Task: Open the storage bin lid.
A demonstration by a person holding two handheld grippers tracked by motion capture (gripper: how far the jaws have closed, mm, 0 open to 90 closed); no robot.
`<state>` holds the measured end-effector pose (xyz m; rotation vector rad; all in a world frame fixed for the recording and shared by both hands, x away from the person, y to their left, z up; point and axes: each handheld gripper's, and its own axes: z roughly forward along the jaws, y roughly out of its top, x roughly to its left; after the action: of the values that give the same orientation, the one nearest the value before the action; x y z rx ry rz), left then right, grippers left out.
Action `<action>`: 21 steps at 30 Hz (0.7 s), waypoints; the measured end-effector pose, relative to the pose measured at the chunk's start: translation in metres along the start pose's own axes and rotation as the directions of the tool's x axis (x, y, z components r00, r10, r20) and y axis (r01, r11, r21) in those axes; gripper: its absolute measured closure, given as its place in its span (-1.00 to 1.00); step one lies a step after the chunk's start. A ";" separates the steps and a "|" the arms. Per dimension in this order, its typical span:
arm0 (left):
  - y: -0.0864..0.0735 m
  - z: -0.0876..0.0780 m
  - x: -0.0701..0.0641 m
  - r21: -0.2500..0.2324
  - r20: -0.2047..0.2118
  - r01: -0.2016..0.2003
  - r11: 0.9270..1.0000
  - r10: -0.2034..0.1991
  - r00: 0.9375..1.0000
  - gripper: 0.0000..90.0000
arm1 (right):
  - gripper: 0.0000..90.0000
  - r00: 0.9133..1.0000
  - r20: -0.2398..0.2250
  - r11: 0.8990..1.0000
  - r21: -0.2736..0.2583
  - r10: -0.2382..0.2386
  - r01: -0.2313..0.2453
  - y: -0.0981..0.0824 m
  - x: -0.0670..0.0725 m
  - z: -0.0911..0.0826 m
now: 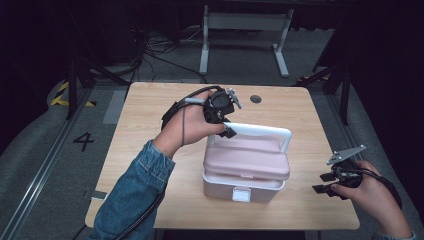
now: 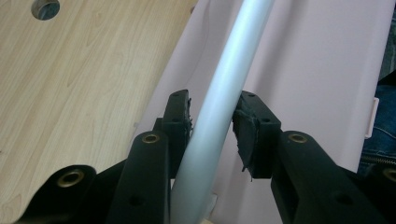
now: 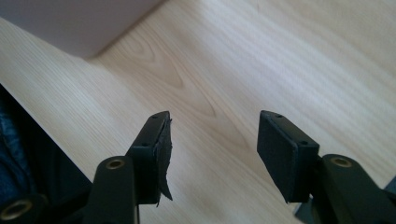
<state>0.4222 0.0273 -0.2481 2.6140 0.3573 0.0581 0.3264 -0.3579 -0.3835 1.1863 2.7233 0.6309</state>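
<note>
A pink box [image 1: 245,162] with a white base and front latch [image 1: 241,194] stands in the middle of the wooden table [image 1: 145,120]. Its white carry handle [image 1: 262,130] is raised upright above the lid. My left gripper [image 1: 226,131] comes in from the back left and is shut on the handle's left end. In the left gripper view the handle [image 2: 224,88] runs between the two pads of the left gripper [image 2: 212,119], over the pink lid [image 2: 313,65]. My right gripper [image 1: 325,183] is open, low over the table right of the box. In its own view the right gripper [image 3: 212,140] holds nothing.
A round hole [image 1: 255,99] lies in the table behind the box. A corner of the box [image 3: 79,23] is at the top left of the right gripper view. Bare wood [image 3: 280,56] surrounds the right gripper. A white desk frame [image 1: 245,30] and cables stand on the floor beyond.
</note>
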 end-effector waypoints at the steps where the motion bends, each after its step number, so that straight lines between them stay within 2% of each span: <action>1: 0.000 0.001 0.000 -0.011 0.007 0.016 1.000 -0.016 1.000 0.50 | 0.02 1.000 -0.003 1.000 -0.018 -0.005 0.004 0.002 0.001 -0.002; 5: 0.001 0.001 0.002 -0.014 0.016 0.023 1.000 -0.023 1.000 0.50 | 0.04 0.999 -0.017 0.996 -0.083 -0.034 0.032 0.011 0.012 -0.011; 8: 0.002 0.000 0.002 -0.002 0.017 0.023 1.000 -0.023 1.000 0.50 | 0.06 0.997 -0.035 0.990 -0.129 -0.069 0.064 0.020 0.020 -0.017; 12: 0.003 0.001 0.001 -0.006 0.013 0.020 1.000 -0.020 1.000 0.50 | 0.08 0.995 -0.054 0.983 -0.168 -0.084 0.074 0.028 0.027 -0.022; 14: 0.003 0.001 0.000 -0.007 0.012 0.020 1.000 -0.020 1.000 0.50 | 0.15 0.991 -0.067 0.972 -0.214 -0.115 0.098 0.034 0.032 -0.025; 19: 0.002 0.001 0.002 -0.019 0.024 0.027 0.999 -0.027 0.999 0.50 | 0.32 0.986 -0.094 0.947 -0.304 -0.137 0.102 0.040 0.038 -0.030; 21: 0.003 0.001 0.001 -0.012 0.025 0.027 1.000 -0.026 0.999 0.50 | 0.43 0.981 -0.105 0.931 -0.346 -0.162 0.116 0.043 0.040 -0.031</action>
<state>0.4244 0.0249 -0.2476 2.5946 0.3816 0.0184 0.3200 -0.3134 -0.3354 0.8892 2.6217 1.1389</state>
